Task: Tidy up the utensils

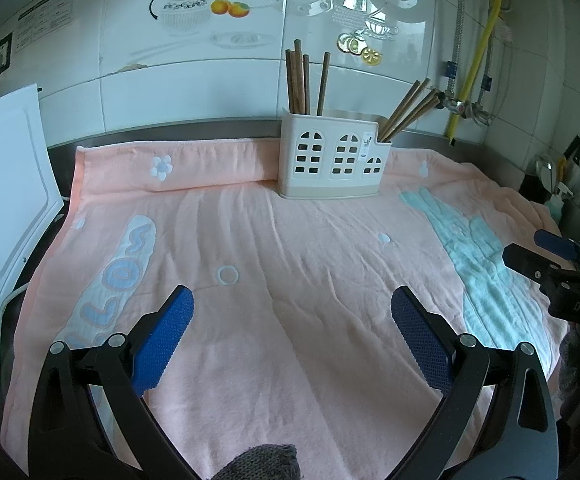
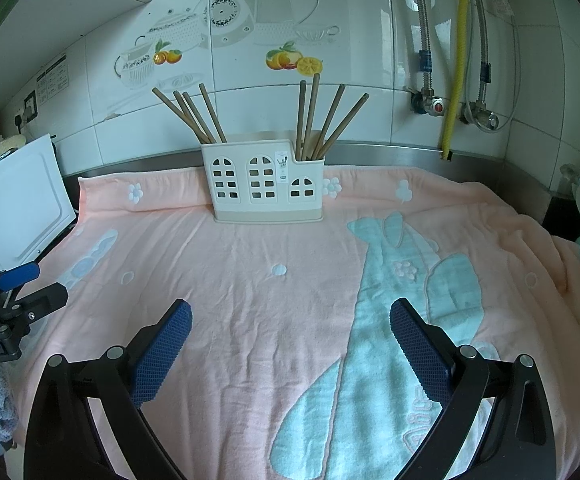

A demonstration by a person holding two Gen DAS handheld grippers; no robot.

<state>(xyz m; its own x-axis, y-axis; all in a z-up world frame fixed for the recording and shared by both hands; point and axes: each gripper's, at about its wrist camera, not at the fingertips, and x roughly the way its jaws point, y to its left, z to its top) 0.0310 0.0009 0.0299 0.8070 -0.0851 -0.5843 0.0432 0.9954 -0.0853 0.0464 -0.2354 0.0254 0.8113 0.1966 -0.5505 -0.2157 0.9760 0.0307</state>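
A cream utensil holder (image 1: 331, 158) (image 2: 266, 184) shaped like a house stands at the back of the pink towel (image 1: 290, 260) (image 2: 250, 280). Brown chopsticks (image 1: 299, 80) (image 2: 194, 114) stick up from its left compartment, and another bunch (image 1: 407, 110) (image 2: 325, 120) leans out of its right compartment. My left gripper (image 1: 291, 304) hangs open over the towel's front, nothing between its blue pads. My right gripper (image 2: 290, 312) is open too, empty, over the teal pattern. Each gripper shows at the other view's edge: the right one (image 1: 545, 252) and the left one (image 2: 30, 284).
A white board (image 1: 6, 200) (image 2: 18, 216) leans at the left edge. Pipes, valves and a yellow hose (image 2: 457, 60) run down the tiled wall at right. Bottles and kitchen tools (image 1: 565, 184) stand past the towel's right edge. A knitted sleeve (image 1: 262, 462) shows at the bottom.
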